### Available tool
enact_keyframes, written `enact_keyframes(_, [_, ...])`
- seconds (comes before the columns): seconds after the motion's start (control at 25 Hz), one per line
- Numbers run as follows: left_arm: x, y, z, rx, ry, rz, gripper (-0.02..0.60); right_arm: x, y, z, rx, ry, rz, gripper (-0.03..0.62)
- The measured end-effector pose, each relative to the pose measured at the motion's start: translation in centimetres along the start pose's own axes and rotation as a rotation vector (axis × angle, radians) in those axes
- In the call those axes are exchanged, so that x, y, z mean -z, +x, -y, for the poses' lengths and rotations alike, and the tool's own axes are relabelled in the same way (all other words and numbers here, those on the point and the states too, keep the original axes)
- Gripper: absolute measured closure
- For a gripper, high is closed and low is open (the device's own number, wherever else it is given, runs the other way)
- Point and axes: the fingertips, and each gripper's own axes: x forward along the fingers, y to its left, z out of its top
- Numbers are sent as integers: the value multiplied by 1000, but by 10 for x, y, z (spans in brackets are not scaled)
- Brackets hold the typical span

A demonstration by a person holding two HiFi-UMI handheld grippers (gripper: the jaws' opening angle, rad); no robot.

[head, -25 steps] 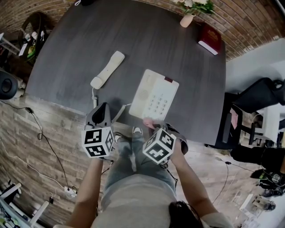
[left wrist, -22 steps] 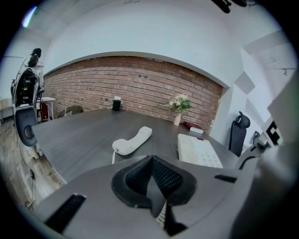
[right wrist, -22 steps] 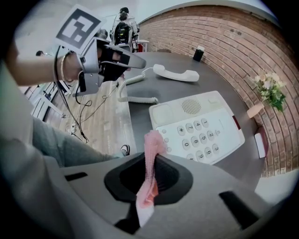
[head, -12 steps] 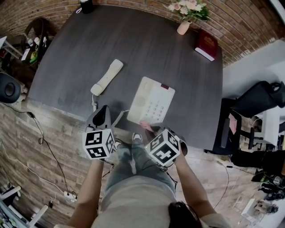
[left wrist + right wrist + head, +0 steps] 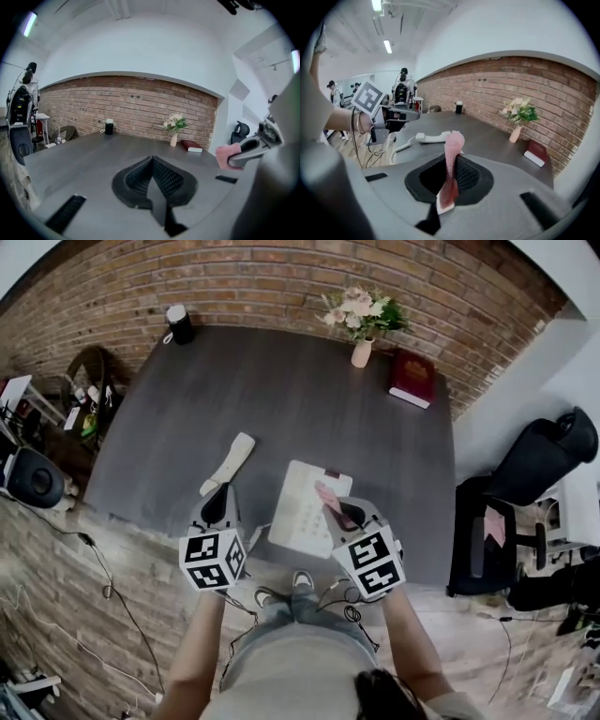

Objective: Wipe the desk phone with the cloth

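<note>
Head view, tabletop: dark grey, brick wall far ahead of both tongs.
Vase: far beyond right tongs, holding flowers; red book just beside.
Desk phone: between the tongs; handset off, lying ahead of left tongs.
Left tongs: closed together, nothing between.
Right tongs: clamped on pink cloth, above phone's right edge.

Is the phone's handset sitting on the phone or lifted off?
Off. The handset lies flat on the desk, beside the phone base and apart from it.
</note>
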Motion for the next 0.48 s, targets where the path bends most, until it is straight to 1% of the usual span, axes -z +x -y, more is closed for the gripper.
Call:
enact_keyframes(0.2, [-60,9,15,24,38,106,577,-38,-43,81,242,132,264,571])
enact_keyframes(0.32, [-88,10,20,29,49,161,577,-44,-72,117,362,177,344,571])
enact_keyframes(0.48, [-114,13,28,41,47,216,577,-47,-104,150,490,190,420,571])
